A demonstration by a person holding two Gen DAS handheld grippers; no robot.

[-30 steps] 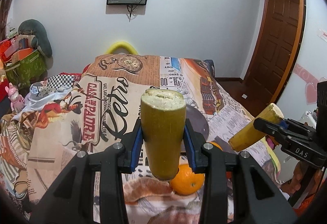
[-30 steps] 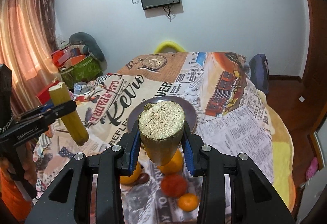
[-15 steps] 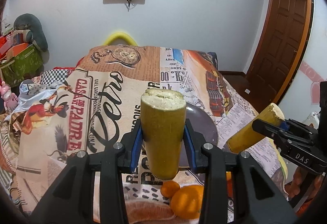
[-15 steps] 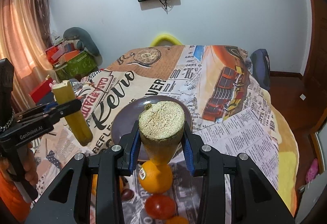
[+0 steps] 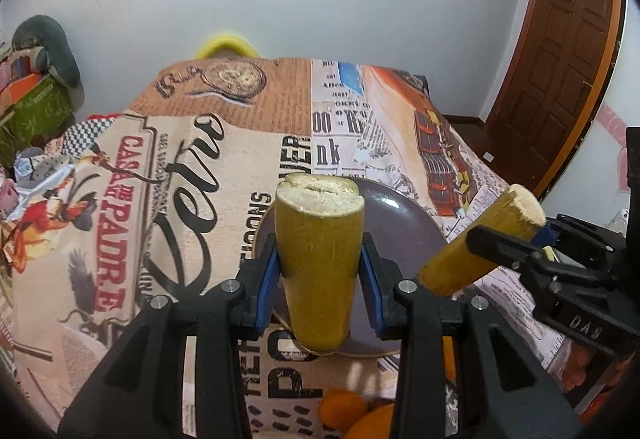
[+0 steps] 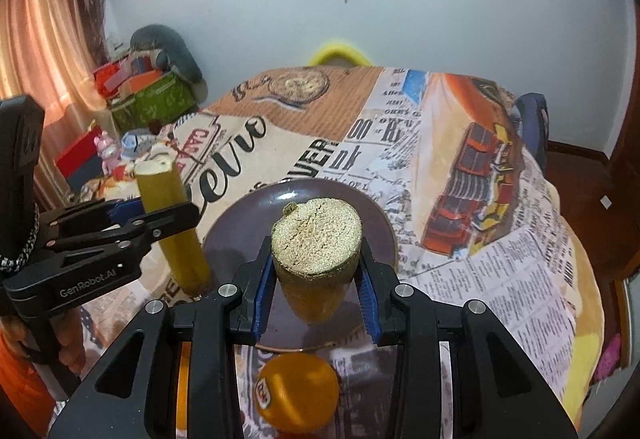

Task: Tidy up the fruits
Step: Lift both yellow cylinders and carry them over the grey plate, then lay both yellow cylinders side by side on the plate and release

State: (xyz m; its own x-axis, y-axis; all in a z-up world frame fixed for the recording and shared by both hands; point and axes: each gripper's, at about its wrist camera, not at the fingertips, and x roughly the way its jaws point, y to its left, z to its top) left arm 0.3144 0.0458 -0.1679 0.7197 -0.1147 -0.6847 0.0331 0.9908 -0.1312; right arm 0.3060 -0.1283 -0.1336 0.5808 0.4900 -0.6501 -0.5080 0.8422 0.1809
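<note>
My left gripper (image 5: 320,271) is shut on a yellow-green sugarcane piece (image 5: 318,259), held upright over the near left rim of a dark purple plate (image 5: 400,215). My right gripper (image 6: 316,279) is shut on a second sugarcane piece (image 6: 316,259) above the same plate (image 6: 248,231). The right gripper and its cane (image 5: 476,239) show at the right of the left wrist view; the left gripper and its cane (image 6: 172,223) show at the left of the right wrist view. Oranges (image 5: 344,405) lie near the plate, one with a sticker (image 6: 298,389).
The table is covered with a printed newspaper-style cloth (image 5: 180,167). A yellow chair back (image 5: 224,43) stands behind it. Cluttered boxes (image 6: 152,99) and a curtain are at the left, a wooden door (image 5: 560,71) at the right.
Both grippers have moved forward and down with their sugarcane pieces, coming over the purple plate. The oranges have slid toward the bottom of both views.
</note>
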